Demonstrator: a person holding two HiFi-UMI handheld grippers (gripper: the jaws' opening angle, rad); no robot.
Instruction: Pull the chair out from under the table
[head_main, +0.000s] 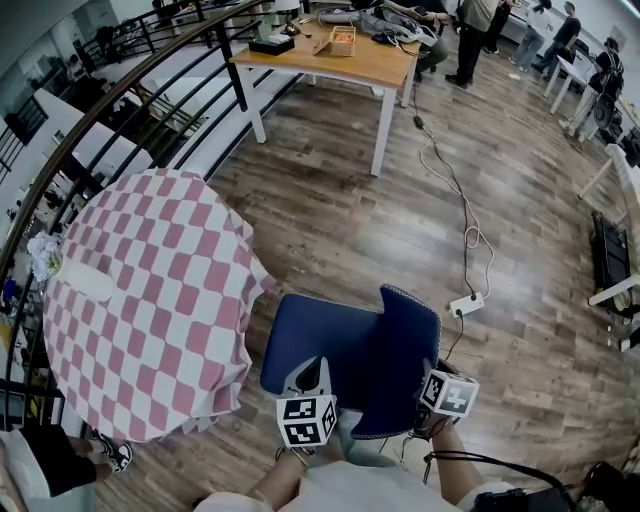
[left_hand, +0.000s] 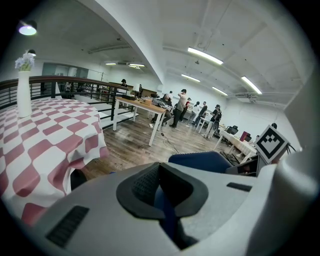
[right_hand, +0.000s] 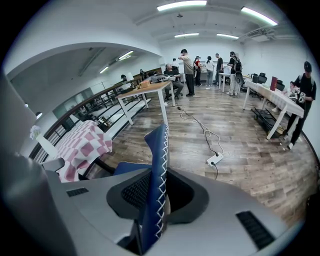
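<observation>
The blue chair (head_main: 325, 335) stands beside the round table (head_main: 150, 290) with the pink and white chequered cloth, its seat out from under the table's edge. Its backrest (head_main: 405, 350) is nearest me. My left gripper (head_main: 318, 372) is at the backrest's left edge, and in the left gripper view a blue strip of the chair (left_hand: 167, 210) runs between its closed jaws. My right gripper (head_main: 425, 385) is shut on the right edge of the backrest (right_hand: 159, 165), whose white stitching shows between the pads.
A white vase (head_main: 45, 255) of flowers stands on the round table. A black railing (head_main: 150, 90) curves behind it. A power strip (head_main: 466, 304) and its cable lie on the wood floor to the right. A wooden table (head_main: 340, 55) and several people are further back.
</observation>
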